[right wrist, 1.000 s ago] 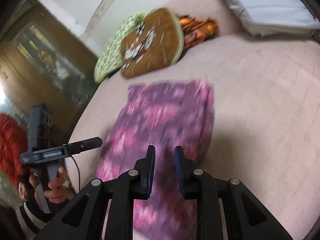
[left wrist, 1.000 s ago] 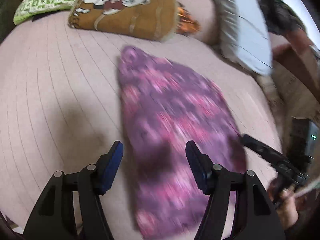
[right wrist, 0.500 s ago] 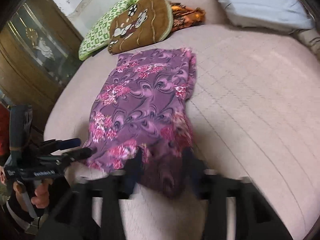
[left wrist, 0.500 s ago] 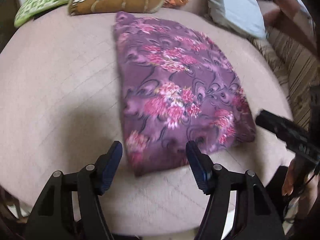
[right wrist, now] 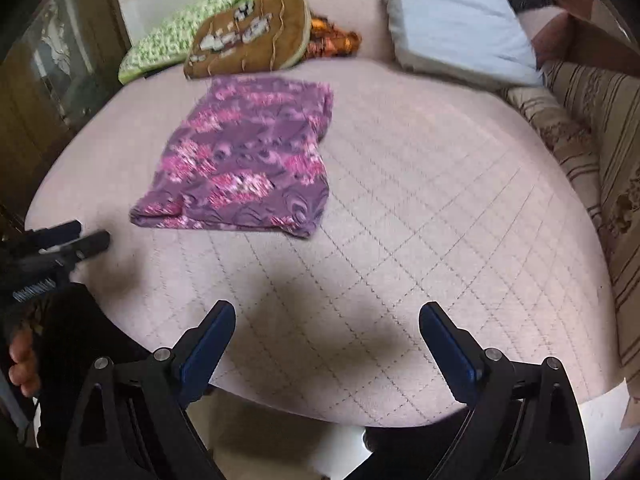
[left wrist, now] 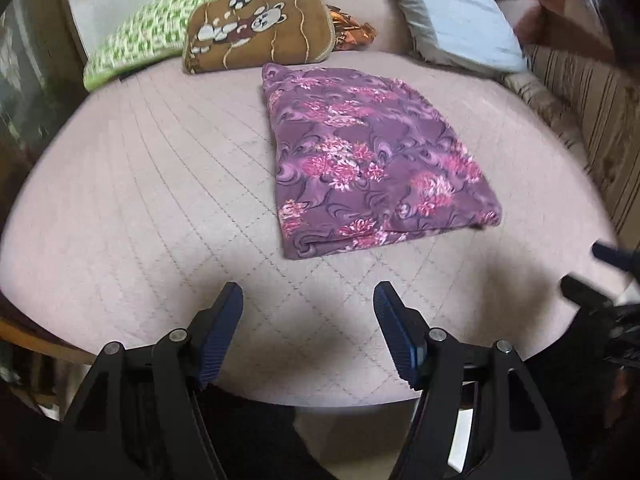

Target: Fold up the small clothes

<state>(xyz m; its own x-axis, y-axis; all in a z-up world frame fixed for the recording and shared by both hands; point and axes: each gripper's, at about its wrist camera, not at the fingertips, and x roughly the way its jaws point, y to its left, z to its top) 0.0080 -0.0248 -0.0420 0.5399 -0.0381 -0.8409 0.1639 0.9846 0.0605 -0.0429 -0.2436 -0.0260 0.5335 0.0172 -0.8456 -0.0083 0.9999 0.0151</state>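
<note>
Purple floral garment (left wrist: pixel 372 164), folded flat on bed (left wrist: pixel 160 184): fold step judged complete; left tongs (left wrist: pixel 308 300) wide, right tongs (right wrist: pixel 326 320) just opened wide, both empty; next, set aside or fetch another.

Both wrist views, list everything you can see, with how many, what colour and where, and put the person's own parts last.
folded garment: one, purple with pink flowers, flat on the bed, apart from both grippers
bed cover: one, pale pink, quilted, under everything
teddy-bear cushion: one, brown, far end of the bed
checked cushion: one, green and white, left of the brown one
orange cloth: one, patterned, tucked behind the brown cushion
pillow: one, pale blue, far right
striped upholstery: beige and brown, right edge
left gripper: black, blue fingers, open, empty
right gripper: black, blue fingers, jaws just opened wide, empty
hand: one, on the left gripper's handle
</note>
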